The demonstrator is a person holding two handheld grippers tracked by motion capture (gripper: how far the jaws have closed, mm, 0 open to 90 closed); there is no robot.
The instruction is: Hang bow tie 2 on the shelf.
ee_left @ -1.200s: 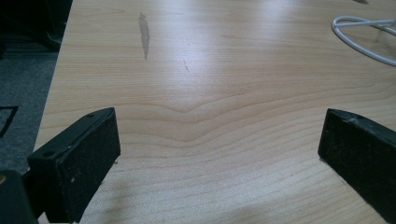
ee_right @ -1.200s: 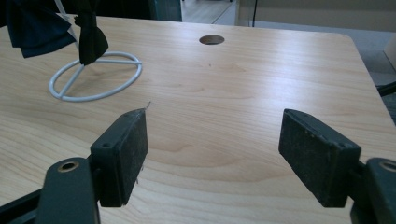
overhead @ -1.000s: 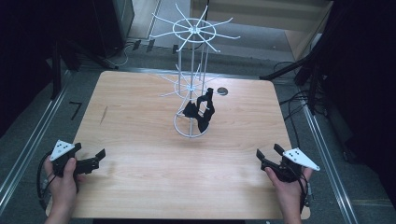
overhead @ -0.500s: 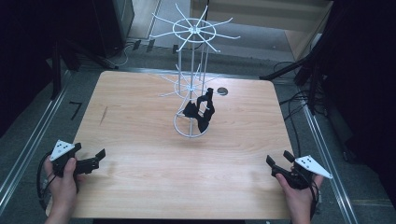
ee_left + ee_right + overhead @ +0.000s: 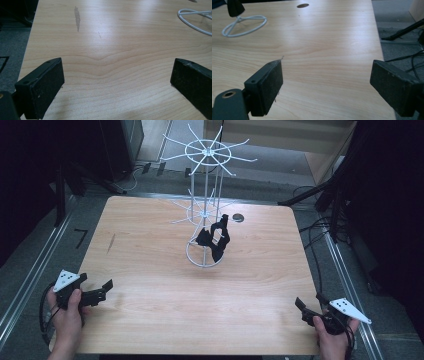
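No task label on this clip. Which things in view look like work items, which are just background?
Likely in play:
- white wire rack, standing mid-table
- black item hanging on the rack's lower part; cannot tell what it is
- left gripper and right gripper, both open, at the near corners

Just there:
- table
- round hole in the tabletop
- cables on the floor

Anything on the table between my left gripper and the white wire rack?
Nothing. In the high view the left gripper and the rack are separated by bare table; the left gripper view shows wood up to the rack's base ring.
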